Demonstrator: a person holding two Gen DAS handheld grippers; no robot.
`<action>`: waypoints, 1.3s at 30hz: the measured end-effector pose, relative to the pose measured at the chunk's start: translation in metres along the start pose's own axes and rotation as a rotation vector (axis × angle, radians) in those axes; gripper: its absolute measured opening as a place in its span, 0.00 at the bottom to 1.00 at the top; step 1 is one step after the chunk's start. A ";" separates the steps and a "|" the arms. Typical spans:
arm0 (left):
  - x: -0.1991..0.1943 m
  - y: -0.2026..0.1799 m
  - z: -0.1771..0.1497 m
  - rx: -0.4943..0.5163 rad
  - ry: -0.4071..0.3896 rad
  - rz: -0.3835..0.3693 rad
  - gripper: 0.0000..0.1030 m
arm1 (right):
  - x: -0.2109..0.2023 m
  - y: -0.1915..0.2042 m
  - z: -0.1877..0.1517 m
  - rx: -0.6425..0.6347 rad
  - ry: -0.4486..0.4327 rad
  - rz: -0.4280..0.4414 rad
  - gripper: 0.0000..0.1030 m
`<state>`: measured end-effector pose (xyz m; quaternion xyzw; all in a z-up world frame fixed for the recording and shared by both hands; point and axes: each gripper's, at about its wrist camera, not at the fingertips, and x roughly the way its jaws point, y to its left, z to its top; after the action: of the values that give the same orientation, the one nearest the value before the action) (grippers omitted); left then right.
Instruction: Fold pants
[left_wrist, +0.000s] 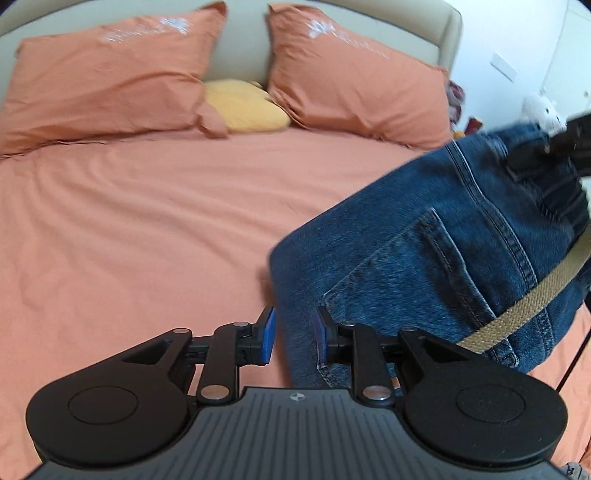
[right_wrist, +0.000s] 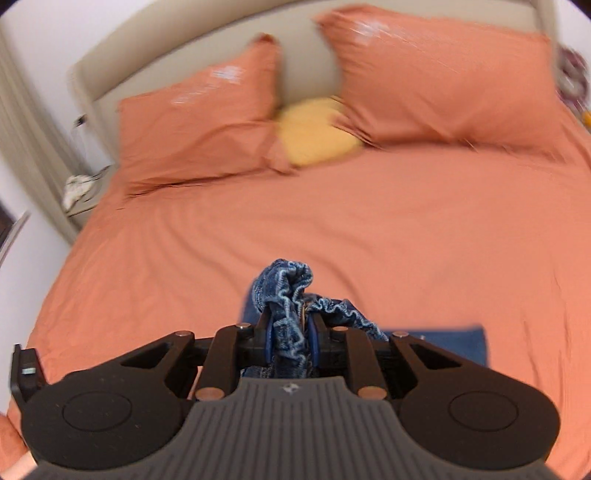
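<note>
My right gripper (right_wrist: 290, 341) pinches the jeans (right_wrist: 284, 295) waistband, lower centre; left gripper (left_wrist: 293, 338) gapes slightly around denim, unclamped. I should clamp before spreading.

The pants (left_wrist: 424, 258) are blue denim jeans with lighter stitching, a back pocket facing up and a tan webbing belt (left_wrist: 517, 310) threaded at the waist. They hang lifted above the bed (left_wrist: 129, 221), slanting over its right side. A gathered, elastic-edged bunch of the denim (right_wrist: 291, 314) is pinched upright above the bed.
</note>
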<state>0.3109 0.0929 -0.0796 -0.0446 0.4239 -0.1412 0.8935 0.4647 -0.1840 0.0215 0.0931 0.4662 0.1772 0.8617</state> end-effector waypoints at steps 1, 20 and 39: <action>0.009 -0.004 -0.001 0.008 0.012 -0.003 0.25 | 0.005 -0.020 -0.006 0.033 0.011 -0.009 0.14; 0.130 -0.025 0.005 0.092 0.092 0.074 0.24 | 0.124 -0.222 -0.085 0.199 0.102 -0.092 0.12; 0.053 -0.048 -0.038 0.108 0.073 0.053 0.22 | 0.033 -0.182 -0.125 0.021 -0.032 -0.111 0.37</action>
<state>0.3031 0.0333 -0.1341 0.0199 0.4491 -0.1414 0.8820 0.4163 -0.3396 -0.1318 0.0789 0.4587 0.1228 0.8765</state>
